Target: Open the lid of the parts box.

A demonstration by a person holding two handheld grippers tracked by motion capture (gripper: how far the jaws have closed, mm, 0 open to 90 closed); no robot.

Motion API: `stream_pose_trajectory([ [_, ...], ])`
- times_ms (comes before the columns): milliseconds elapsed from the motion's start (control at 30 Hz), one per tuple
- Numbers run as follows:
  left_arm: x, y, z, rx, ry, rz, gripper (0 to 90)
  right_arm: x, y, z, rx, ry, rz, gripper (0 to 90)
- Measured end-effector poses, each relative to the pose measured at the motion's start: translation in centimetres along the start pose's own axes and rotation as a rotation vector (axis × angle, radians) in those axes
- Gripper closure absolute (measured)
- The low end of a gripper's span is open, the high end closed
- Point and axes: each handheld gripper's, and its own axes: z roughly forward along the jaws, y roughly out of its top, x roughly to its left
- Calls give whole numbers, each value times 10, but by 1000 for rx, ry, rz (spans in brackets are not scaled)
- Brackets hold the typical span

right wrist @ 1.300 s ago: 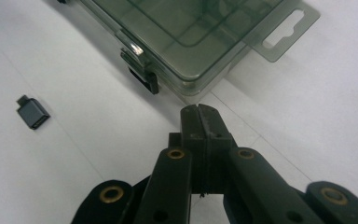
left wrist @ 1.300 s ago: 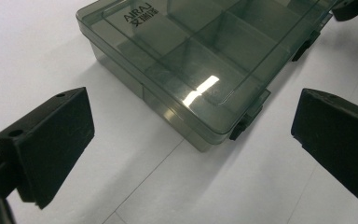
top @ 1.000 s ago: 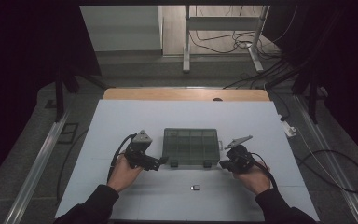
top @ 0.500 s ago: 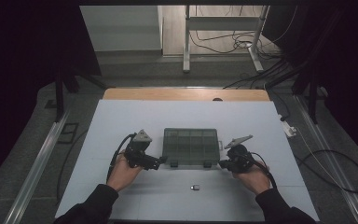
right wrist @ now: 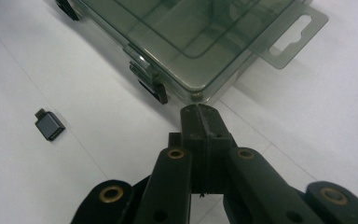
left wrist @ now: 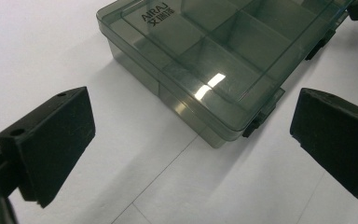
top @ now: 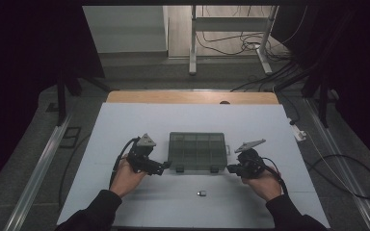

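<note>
box (top: 197, 151) mid-frame, lid not opened yet | left claw (top: 164, 167) wide | right claw (top: 231, 168) pinched together, empty, at box corner

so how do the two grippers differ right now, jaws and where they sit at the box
The left gripper has its jaws wide open, while the right gripper has its jaws shut with nothing between them. The left gripper sits at the near left corner of the clear compartment box, by a front latch; the right gripper sits at the near right corner, on the hang-tab side, its tip close to the box. Both are hand-held, low over the white table and pointed at the box.
</note>
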Motion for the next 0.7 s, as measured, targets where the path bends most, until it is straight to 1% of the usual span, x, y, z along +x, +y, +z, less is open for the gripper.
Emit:
stream_pose_trajectory([
  [200,0,0,1,4,-2,2,7,0,0,1,-6,4,5,888],
  [333,0,-1,1,3,-8,-2,7,0,0,-2,-24,3,14,888],
  [467,2,-1,0,-2,-14,-10,6,1,1,-9,-72,6,27,889],
  [567,2,0,0,-7,-14,-18,3,0,1,-11,-95,10,31,889],
  [600,2,0,0,-7,-14,-18,0,0,1,-11,-95,10,31,889],
  [667,2,0,-1,-20,-10,-34,0,1,2,-13,-116,10,28,889],
  [700,3,0,-1,-22,-17,-39,0,1,3,-14,-125,9,32,889],
])
